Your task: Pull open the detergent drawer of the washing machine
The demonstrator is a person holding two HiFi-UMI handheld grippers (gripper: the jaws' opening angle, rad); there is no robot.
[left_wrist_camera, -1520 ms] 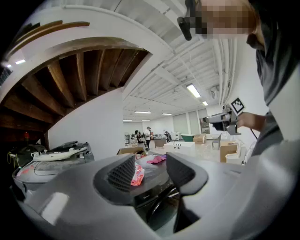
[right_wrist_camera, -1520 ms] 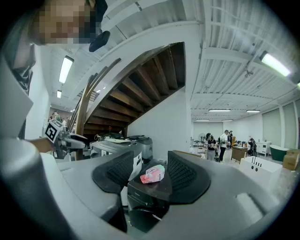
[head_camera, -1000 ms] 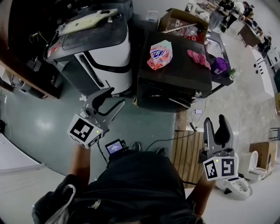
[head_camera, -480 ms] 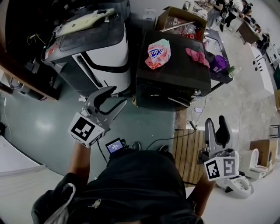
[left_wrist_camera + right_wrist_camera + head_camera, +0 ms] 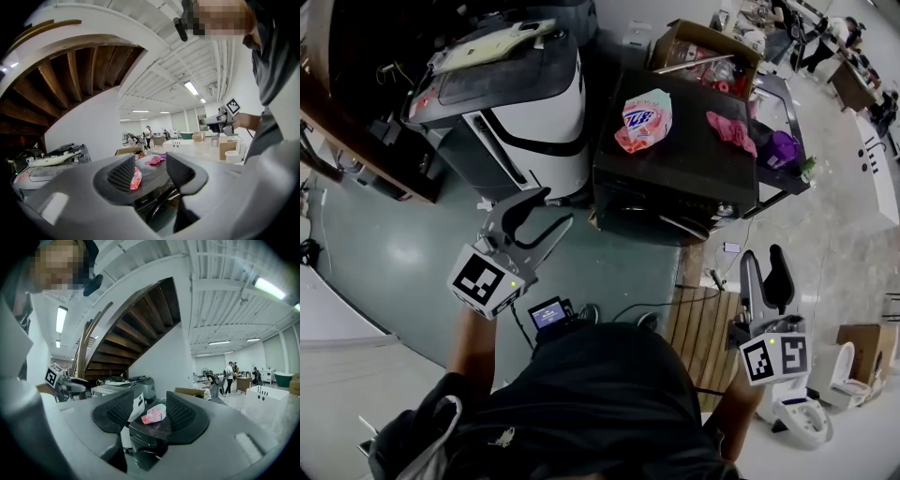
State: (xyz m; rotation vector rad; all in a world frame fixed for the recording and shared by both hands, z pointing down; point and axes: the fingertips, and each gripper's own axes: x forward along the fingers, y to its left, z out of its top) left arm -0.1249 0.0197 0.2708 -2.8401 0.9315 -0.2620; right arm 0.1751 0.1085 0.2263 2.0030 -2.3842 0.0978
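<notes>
The black washer [image 5: 675, 169] stands at 12 o'clock from the person in the head view, its dark front facing them. The drawer sits somewhere on that front, but it is too dark to pick out. A pink pouch [image 5: 643, 120] lies on the washer's top toward 11 o'clock and a pink cloth [image 5: 727, 127] toward 2 o'clock. A white machine [image 5: 539, 122] stands just beside the washer at its 9 o'clock, and a box [image 5: 698, 37] sits behind it at 12 o'clock. The left gripper [image 5: 548, 208] is held in the air at the washer's 8 o'clock, near its front corner but apart from it. Its jaws are set to a narrow gap with nothing between them, and its own view shows only the distant washer and pouch past the pads. The right gripper [image 5: 762, 258] hangs at the washer's 5 o'clock, over the edge of a wooden pallet [image 5: 698, 323] and well apart from the front. Its jaws are also slightly apart and empty, and the pouch shows far off in the gap.
</notes>
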